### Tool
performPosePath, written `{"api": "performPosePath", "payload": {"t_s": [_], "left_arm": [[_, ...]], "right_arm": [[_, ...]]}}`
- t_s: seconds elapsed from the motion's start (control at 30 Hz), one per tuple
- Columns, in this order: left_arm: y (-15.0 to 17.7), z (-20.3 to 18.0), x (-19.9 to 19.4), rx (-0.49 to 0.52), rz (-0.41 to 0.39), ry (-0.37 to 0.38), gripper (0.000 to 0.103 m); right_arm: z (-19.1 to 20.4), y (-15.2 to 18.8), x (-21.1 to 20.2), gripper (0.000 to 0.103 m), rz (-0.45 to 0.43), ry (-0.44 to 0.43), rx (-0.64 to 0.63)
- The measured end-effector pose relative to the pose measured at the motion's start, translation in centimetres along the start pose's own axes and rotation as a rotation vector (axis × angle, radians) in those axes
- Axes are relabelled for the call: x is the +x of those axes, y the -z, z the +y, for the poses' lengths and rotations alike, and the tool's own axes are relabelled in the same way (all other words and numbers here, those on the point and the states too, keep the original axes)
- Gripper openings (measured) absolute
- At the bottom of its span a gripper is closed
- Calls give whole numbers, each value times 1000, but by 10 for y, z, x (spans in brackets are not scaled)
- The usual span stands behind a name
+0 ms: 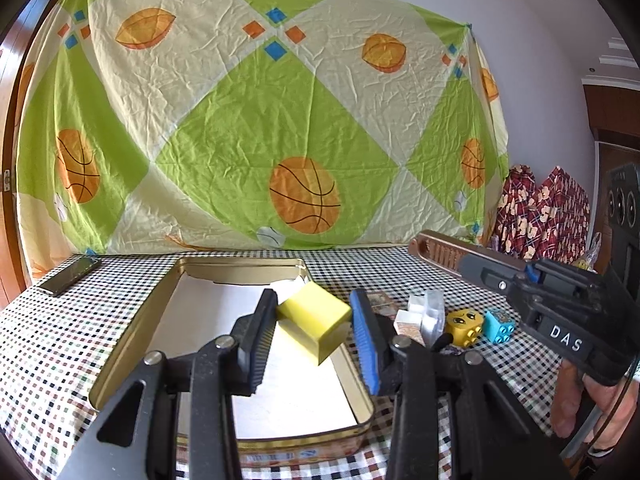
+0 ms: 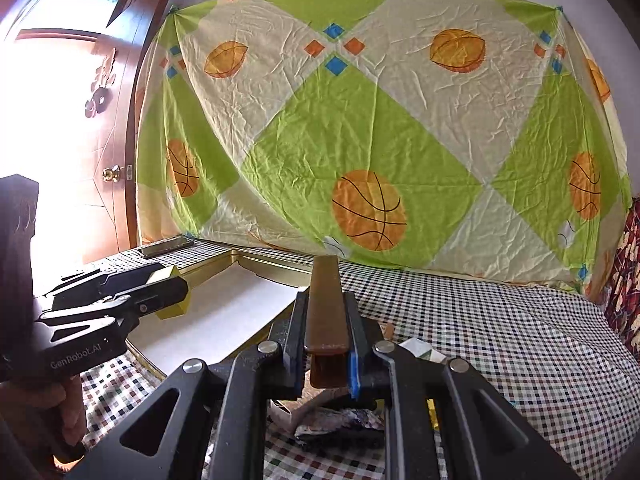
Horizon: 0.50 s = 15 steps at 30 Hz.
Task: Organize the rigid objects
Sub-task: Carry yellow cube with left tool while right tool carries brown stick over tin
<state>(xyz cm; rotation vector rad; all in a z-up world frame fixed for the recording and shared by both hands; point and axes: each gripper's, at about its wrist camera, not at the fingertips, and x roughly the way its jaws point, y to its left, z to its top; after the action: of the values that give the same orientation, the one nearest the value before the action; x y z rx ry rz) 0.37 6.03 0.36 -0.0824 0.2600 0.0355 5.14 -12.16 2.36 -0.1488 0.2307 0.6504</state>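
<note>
My left gripper [image 1: 314,305] is shut on a yellow rectangular block [image 1: 316,322], tilted and held over the open gold tin tray [image 1: 132,332] with its white lining. In the right wrist view the same yellow block [image 2: 173,294] shows between the left gripper's [image 2: 176,282] fingers, above the tray's [image 2: 276,261] near side. My right gripper [image 2: 326,300] is shut on a long flat brown bar [image 2: 326,304] that sticks forward past the fingertips. Seen from the left wrist, the right gripper [image 1: 476,266] hovers to the right of the tray with the brown bar [image 1: 438,250] pointing left.
On the checked tablecloth right of the tray lie a yellow face brick [image 1: 462,326], a cyan brick [image 1: 498,326] and small white and clear pieces [image 1: 424,312]. A dark phone [image 1: 70,276] lies at the far left. A crumpled wrapper [image 2: 340,424] sits under the right gripper. A patterned sheet hangs behind.
</note>
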Motion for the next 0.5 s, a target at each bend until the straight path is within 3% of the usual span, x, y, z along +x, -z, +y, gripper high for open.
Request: {"api": "performPosePath", "payload": {"t_s": [0.5], "left_arm": [[-10,35,18,-6,48,-60,37]], "right_arm": [[30,-20,51,17,86,-117,-5]]}}
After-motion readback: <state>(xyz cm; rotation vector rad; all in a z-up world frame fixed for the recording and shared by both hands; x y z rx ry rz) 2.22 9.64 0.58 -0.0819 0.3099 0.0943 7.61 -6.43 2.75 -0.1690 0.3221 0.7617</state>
